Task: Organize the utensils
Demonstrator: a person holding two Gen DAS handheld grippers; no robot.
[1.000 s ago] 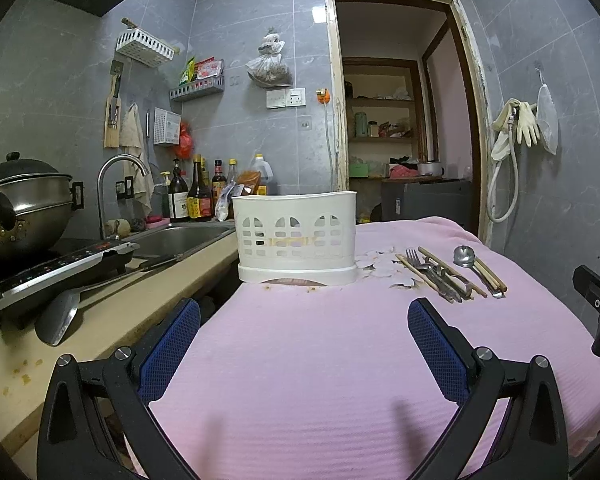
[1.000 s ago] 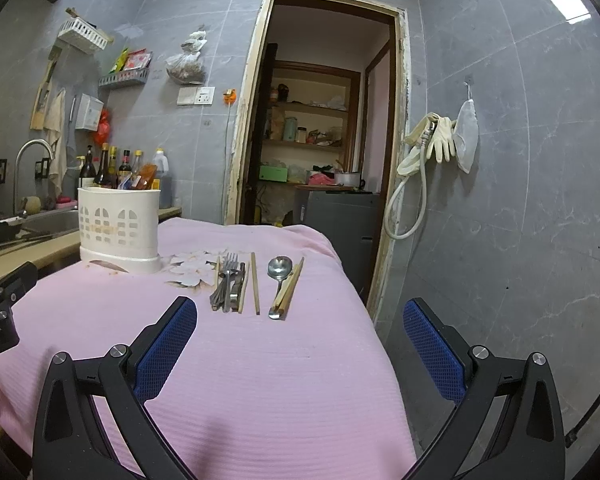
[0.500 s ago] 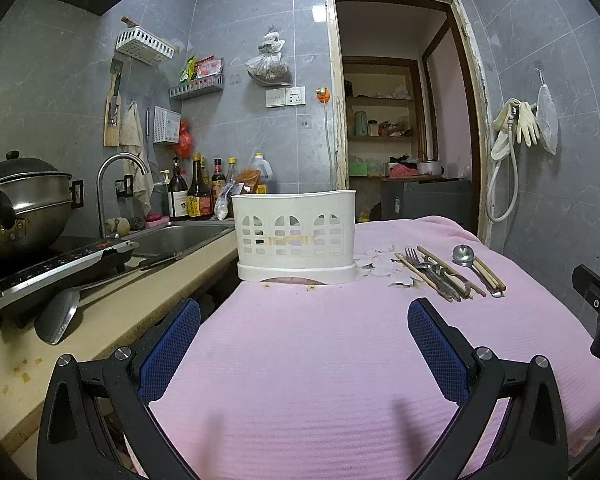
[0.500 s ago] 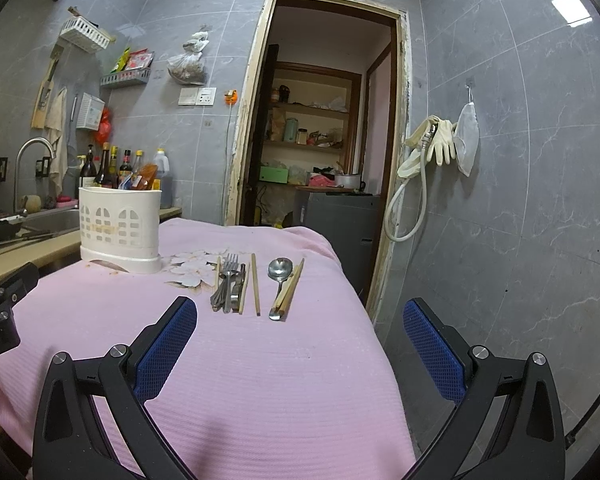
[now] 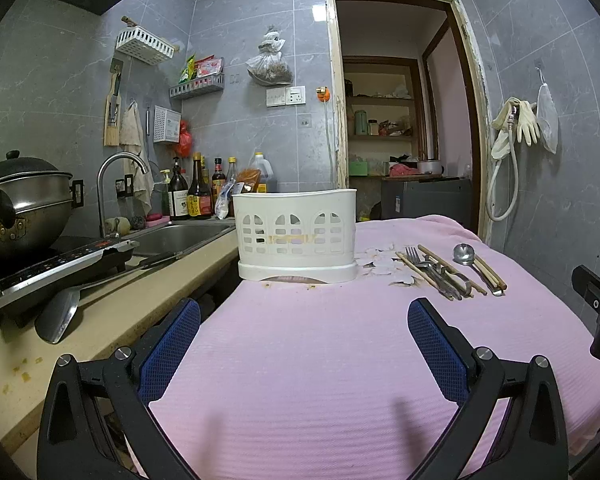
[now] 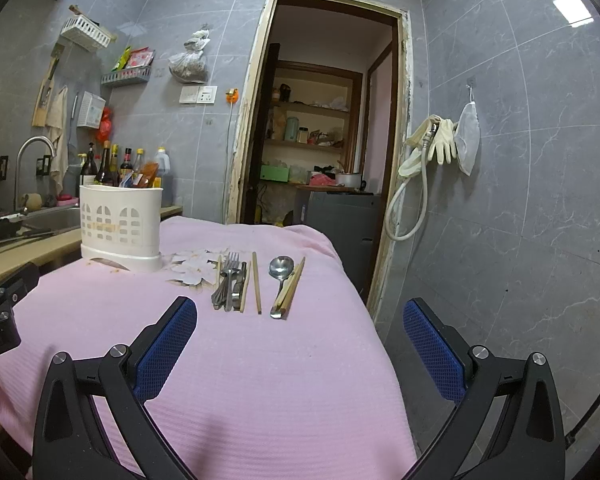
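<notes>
A white plastic utensil caddy (image 5: 296, 236) stands at the far side of a pink cloth-covered table (image 5: 300, 360); it also shows in the right wrist view (image 6: 120, 228). To its right lie forks (image 6: 230, 284), wooden chopsticks (image 6: 256, 282) and a metal spoon (image 6: 280, 270) over another chopstick pair; they also show in the left wrist view (image 5: 444, 270). My left gripper (image 5: 304, 344) is open and empty, in front of the caddy. My right gripper (image 6: 300, 340) is open and empty, in front of the utensils.
A counter (image 5: 112, 312) on the left holds a sink (image 5: 176, 236), an induction hob with a steel pot (image 5: 20, 204), a spatula (image 5: 60, 312) and bottles (image 5: 196, 192). An open doorway (image 6: 320, 140) is behind the table. A tiled wall with hanging gloves (image 6: 440, 144) is on the right.
</notes>
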